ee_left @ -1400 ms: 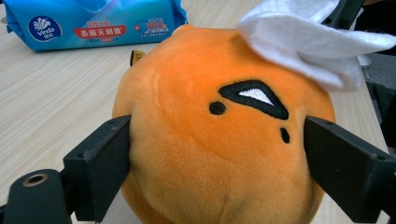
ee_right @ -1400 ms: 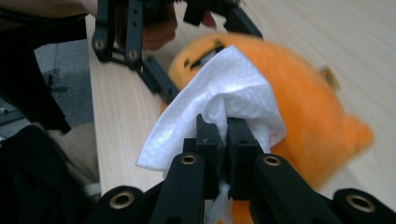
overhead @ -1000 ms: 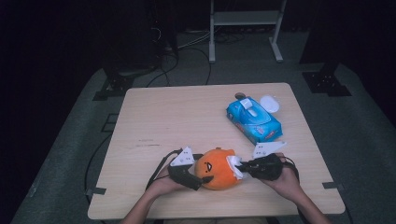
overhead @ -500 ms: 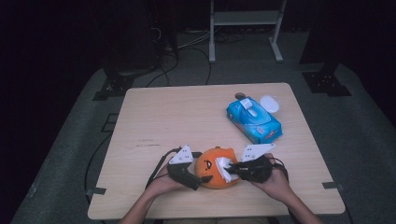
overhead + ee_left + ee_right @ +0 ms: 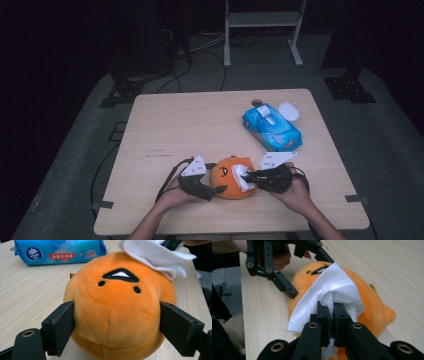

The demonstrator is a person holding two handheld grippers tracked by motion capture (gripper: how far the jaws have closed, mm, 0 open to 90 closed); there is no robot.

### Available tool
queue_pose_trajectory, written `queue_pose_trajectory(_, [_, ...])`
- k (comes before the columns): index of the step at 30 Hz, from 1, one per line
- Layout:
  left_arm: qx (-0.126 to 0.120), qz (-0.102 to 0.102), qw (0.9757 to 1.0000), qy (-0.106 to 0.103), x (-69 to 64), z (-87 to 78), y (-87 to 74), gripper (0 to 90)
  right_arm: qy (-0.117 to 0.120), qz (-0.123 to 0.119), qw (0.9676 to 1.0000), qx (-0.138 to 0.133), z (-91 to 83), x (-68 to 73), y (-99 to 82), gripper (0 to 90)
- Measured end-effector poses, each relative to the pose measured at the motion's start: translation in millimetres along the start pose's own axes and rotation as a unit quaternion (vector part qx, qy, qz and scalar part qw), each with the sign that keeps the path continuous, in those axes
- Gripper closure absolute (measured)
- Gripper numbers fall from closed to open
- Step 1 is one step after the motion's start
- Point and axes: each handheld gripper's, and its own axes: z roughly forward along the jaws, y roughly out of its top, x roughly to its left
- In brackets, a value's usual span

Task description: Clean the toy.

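An orange plush toy (image 5: 227, 180) with a stitched face lies near the table's front edge. My left gripper (image 5: 212, 187) has its two black jaws on the toy's sides (image 5: 117, 310); they have just been closing and now press into the plush. My right gripper (image 5: 250, 177) comes in from the right, shut on a white wipe (image 5: 329, 287). The wipe (image 5: 241, 176) drapes over the toy's upper right side, beside the face (image 5: 155, 255).
A blue pack of wet wipes (image 5: 272, 127) lies at the back right of the wooden table (image 5: 200, 125), with a small white round lid (image 5: 289, 110) beside it. Cables and a metal stand sit on the dark floor beyond.
My right gripper has slid a little to the left with the wipe, further onto the toy. The left hand has stayed where it was.
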Motion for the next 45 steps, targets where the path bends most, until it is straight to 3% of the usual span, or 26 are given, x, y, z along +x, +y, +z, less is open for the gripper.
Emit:
queue_pose_trajectory(5, [0.001, 0.001, 1.0, 0.002, 0.4, 2.1, 1.8, 19.2, -0.005, 0.015, 0.9999, 0.004, -5.3, -5.6, -10.4, 85.0])
queue_pose_trajectory(10, [0.002, -0.021, 0.9997, 0.007, 5.2, 4.0, 1.7, 21.1, 0.009, -0.007, 0.9999, 0.0, -0.1, 10.2, -1.5, 84.9])
queue_pose_trajectory(11, [0.002, -0.021, 0.9997, 0.007, 5.2, 4.0, 1.7, 21.3, 0.009, -0.007, 0.9999, 0.0, -0.1, 10.2, -1.5, 84.9])
queue_pose_trajectory(12, [0.003, -0.024, 0.9997, 0.009, 5.6, 3.0, 0.6, 21.5, -0.004, -0.024, 0.9997, 0.009, 3.3, 14.6, 1.7, 84.9])
queue_pose_trajectory(21, [0.001, -0.029, 0.9995, 0.012, 5.5, 3.1, 0.9, 21.8, -0.031, 0.005, 0.9993, 0.018, -11.9, -4.6, -16.8, 85.0])
queue_pose_trajectory(25, [0.002, -0.028, 0.9995, 0.016, 5.3, 4.4, 2.0, 21.7, -0.03, 0.008, 0.9994, 0.014, -11.9, -2.7, -15.9, 85.0])
queue_pose_trajectory(26, [-0.001, -0.036, 0.9992, 0.016, 6.1, 5.4, 1.8, 21.7, -0.013, 0.005, 0.9999, 0.005, -8.3, 4.0, -9.5, 85.0])
queue_pose_trajectory(29, [0.0, -0.035, 0.9993, 0.015, 7.2, 5.4, 1.9, 21.7, -0.003, -0.011, 0.9999, 0.008, -1.4, 11.4, -4.1, 84.8])
queue_pose_trajectory(31, [0.0, -0.036, 0.9993, 0.013, 8.0, 4.5, 1.1, 21.8, -0.01, -0.023, 0.9996, 0.014, 1.6, 14.7, -2.3, 84.9])
queue_pose_trajectory(33, [-0.001, -0.041, 0.9991, 0.012, 8.7, 3.8, 0.4, 21.8, -0.013, -0.021, 0.9996, 0.014, -2.0, 10.3, -4.0, 84.9])
queue_pose_trajectory(34, [-0.003, -0.043, 0.999, 0.01, 9.7, 3.5, 0.2, 21.8, -0.035, -0.017, 0.999, 0.02, -7.6, 4.2, -9.1, 84.9])
queue_pose_trajectory(35, [-0.003, -0.043, 0.999, 0.01, 9.7, 3.5, 0.2, 21.8, -0.035, -0.017, 0.999, 0.02, -7.6, 4.2, -9.1, 84.9])
queue_pose_trajectory(36, [-0.004, -0.042, 0.999, 0.011, 8.9, 4.1, 0.9, 21.8, -0.042, -0.002, 0.9989, 0.022, -13.4, -3.1, -17.0, 84.9])
queue_pose_trajectory(39, [-0.001, -0.035, 0.9993, 0.013, 7.9, 4.5, 2.5, 21.8, -0.047, -0.004, 0.9986, 0.025, -15.1, -1.7, -19.1, 84.9])
queue_pose_trajectory(41, [-0.001, -0.041, 0.999, 0.017, 8.0, 5.6, 2.9, 21.7, -0.042, -0.009, 0.9988, 0.021, -12.9, 3.5, -15.3, 84.9])
queue_pose_trajectory(45, [0.001, -0.038, 0.9991, 0.019, 7.4, 6.4, 3.7, 21.6, -0.009, -0.027, 0.9995, 0.018, 0.2, 17.1, -5.0, 84.7])
